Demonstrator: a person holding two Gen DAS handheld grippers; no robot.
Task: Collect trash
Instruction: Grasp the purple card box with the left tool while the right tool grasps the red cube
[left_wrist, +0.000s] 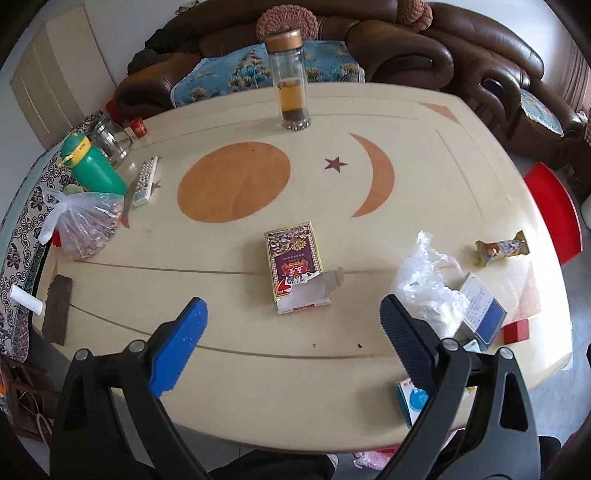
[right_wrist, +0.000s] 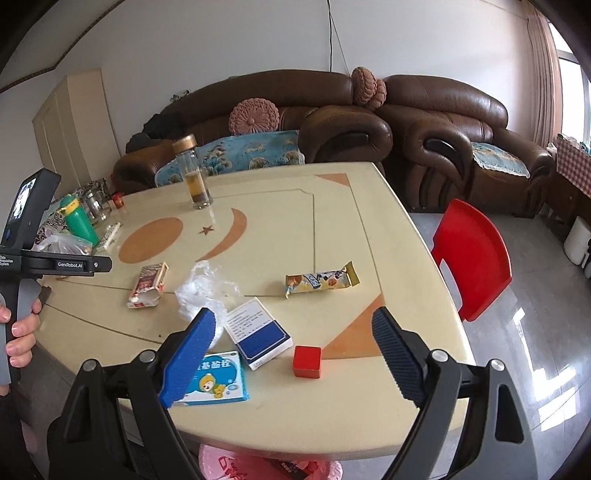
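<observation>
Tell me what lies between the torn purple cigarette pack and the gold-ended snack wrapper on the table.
A crumpled clear plastic bag lies between the cigarette pack and the snack wrapper, clearest in the right wrist view.

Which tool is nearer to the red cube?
Right. The right tool hangs open just over the red cube; the left tool is farther, over the torn box.
</observation>
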